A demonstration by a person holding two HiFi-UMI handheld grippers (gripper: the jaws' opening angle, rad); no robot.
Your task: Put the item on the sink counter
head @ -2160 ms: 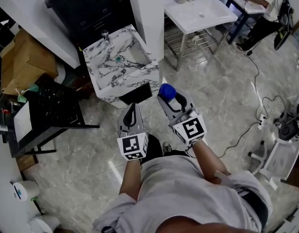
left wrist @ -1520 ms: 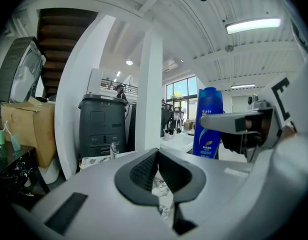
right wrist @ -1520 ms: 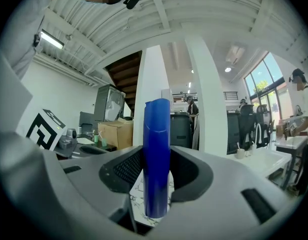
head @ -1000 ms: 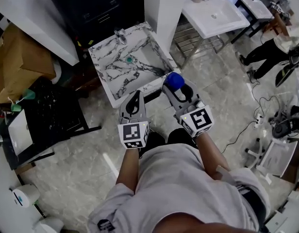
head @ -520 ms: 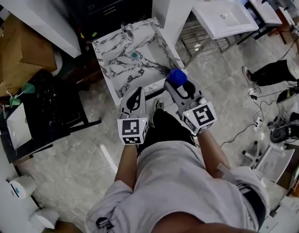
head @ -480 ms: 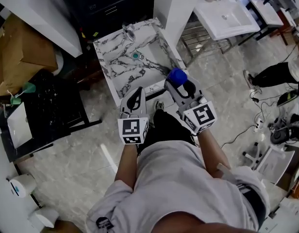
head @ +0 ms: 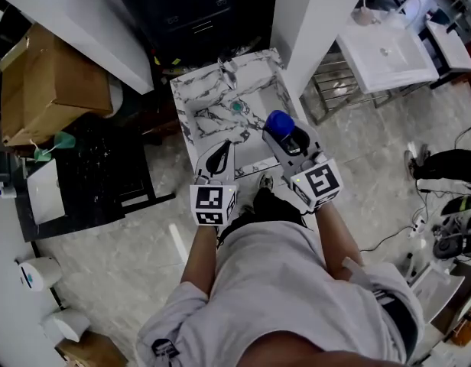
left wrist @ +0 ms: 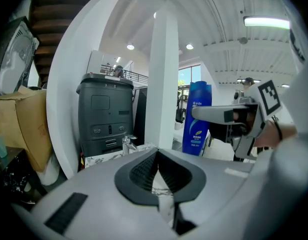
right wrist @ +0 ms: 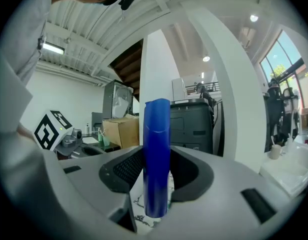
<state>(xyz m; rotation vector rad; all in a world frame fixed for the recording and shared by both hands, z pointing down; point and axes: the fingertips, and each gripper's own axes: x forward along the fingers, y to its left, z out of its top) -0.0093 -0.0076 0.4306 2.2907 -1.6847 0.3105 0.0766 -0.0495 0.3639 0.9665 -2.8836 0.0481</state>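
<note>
**AT THE SINK:** A marble-patterned sink unit (head: 183, 102) is seen from above. It is set against a white pillar (head: 316, 14), with a dark cabinet (head: 197, 10) behind it, and is faced by a person (head: 274, 289) in a grey shirt on a pale tiled floor (head: 113, 243). A cardboard box (head: 48, 82) is stacked to the left, and a second, white basin (head: 388, 52) is mounted on a metal stand to the right.

Both arms are stretched forward, so that the two tools are brought to the sink's near edge. The right gripper (head: 287, 136) is held almost level, its jaws pressed on the sides of a blue bottle (right wrist: 156, 149). The bottle is kept upright, a pose judged to suit being stood straight down on a flat surface. It is carried in the air above the near right part of the sink top and has not been set down. Whether it hangs over rim or bowl cannot be told exactly.

The left gripper (head: 219, 155) is carried alongside with its jaws closed together on nothing, apparently kept out of the way rather than put to use. The narrow rim round the bowl is judged the likely landing place, away from the faucet (head: 229, 67) at the back and the green drain (head: 236, 107) in the bowl.
</note>
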